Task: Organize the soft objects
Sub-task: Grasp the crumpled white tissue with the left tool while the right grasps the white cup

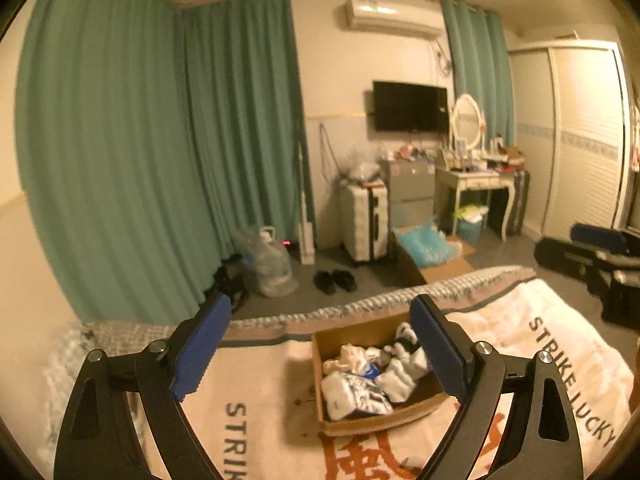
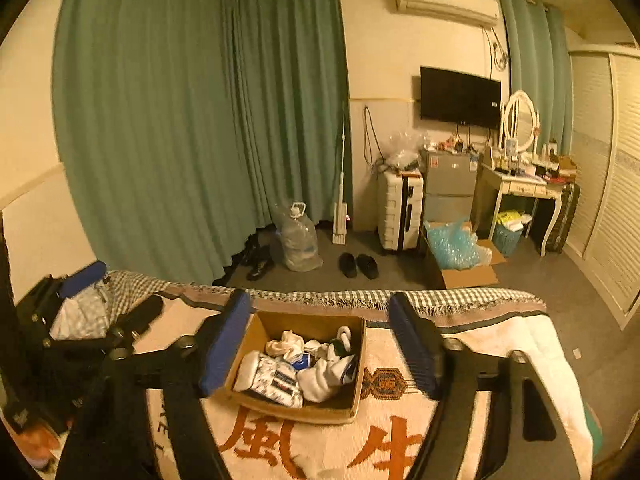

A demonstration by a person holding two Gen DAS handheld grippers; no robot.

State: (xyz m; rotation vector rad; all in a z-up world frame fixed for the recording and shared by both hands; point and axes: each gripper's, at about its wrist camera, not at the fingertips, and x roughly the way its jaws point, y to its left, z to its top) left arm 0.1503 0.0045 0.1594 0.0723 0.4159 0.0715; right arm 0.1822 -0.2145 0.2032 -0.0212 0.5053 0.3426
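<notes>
Right wrist: one cardboard box [image 2: 352, 408], two gaping grippers.

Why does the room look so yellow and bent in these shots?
Both views: warm indoor light tints everything yellow; the fisheye bows the curtains and blackens the corners. Left wrist view: the box is slightly soft. Right wrist view: the box is sharper.

Green curtains [image 1: 120, 140], wall television [image 1: 410, 106], suitcase [image 1: 366, 220].

Cardboard box [image 2: 352, 372] open-topped, reachable from above; socks [image 2: 320, 376] fill floor; bare blanket [image 2: 500, 360] on both sides.
</notes>
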